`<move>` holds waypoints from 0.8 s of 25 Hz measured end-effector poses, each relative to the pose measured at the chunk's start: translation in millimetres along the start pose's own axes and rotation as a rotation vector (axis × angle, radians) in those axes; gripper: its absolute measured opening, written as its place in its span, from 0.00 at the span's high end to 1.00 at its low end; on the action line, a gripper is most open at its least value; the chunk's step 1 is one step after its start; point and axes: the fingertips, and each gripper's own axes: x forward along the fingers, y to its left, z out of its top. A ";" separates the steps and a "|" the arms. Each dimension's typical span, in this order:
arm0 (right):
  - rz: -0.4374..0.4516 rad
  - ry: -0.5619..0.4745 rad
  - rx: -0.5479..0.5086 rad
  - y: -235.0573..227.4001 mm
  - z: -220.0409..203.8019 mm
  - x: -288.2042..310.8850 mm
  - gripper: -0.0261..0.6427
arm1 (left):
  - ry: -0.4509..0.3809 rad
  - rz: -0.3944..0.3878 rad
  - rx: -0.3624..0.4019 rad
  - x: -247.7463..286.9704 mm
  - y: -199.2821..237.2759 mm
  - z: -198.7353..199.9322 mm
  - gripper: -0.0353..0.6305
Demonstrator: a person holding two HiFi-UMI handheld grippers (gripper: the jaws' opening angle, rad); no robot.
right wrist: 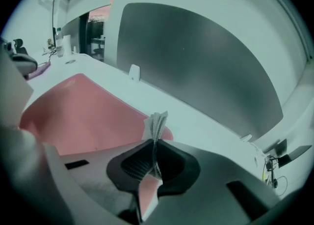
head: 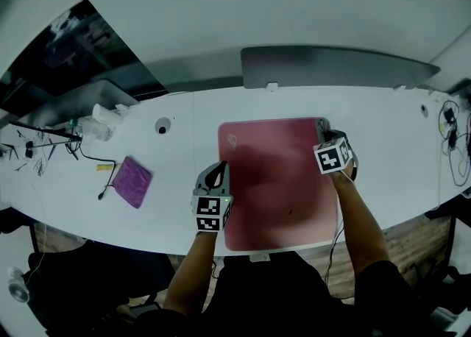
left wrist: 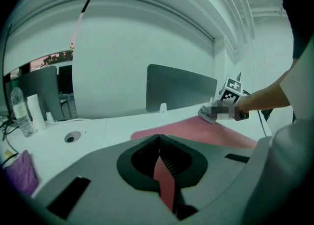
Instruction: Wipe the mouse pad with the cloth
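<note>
The red mouse pad lies flat in the middle of the long white worktop, right in front of the person, and both grippers are down at it. The right gripper is at the pad's far right corner, its jaws pinched tight on a pale folded cloth. The folds stick up past the jaw tips like a small fan, over the rounded corner of the pad. The left gripper sits low at the pad's left edge, about halfway along, pointing away from the person. Its jaws are closed, tips together, and I see nothing caught between them, only the red of the pad showing through the slit lower down. Off to the left, well apart from the pad, a purple rag lies on the worktop, with a thin cable just beside it. A round cable hole is further back, between the rag and the pad. A clear bottle stands near the left end. A grey divider screen runs along the back edge behind the pad, and a tangle of cables lies at the far right end.
</note>
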 end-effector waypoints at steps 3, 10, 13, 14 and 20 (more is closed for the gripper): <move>0.044 -0.063 0.044 20.0 11.6 -20.2 0.91 | -0.007 -0.005 0.000 -8.2 1.4 -1.3 0.92; 0.141 -0.164 0.111 82.9 43.5 -54.9 0.91 | -0.002 0.014 -0.005 -30.0 19.2 -13.2 0.92; 0.182 -0.182 0.096 116.6 58.5 -59.7 0.91 | -0.013 0.026 -0.013 -41.8 32.2 -18.5 0.92; 0.199 -0.188 0.094 128.5 63.4 -61.4 0.91 | -0.019 0.030 -0.017 -46.4 36.5 -19.3 0.92; 0.310 -0.191 0.106 204.6 83.2 -66.9 0.91 | -0.015 0.042 -0.031 -67.0 59.2 -27.9 0.92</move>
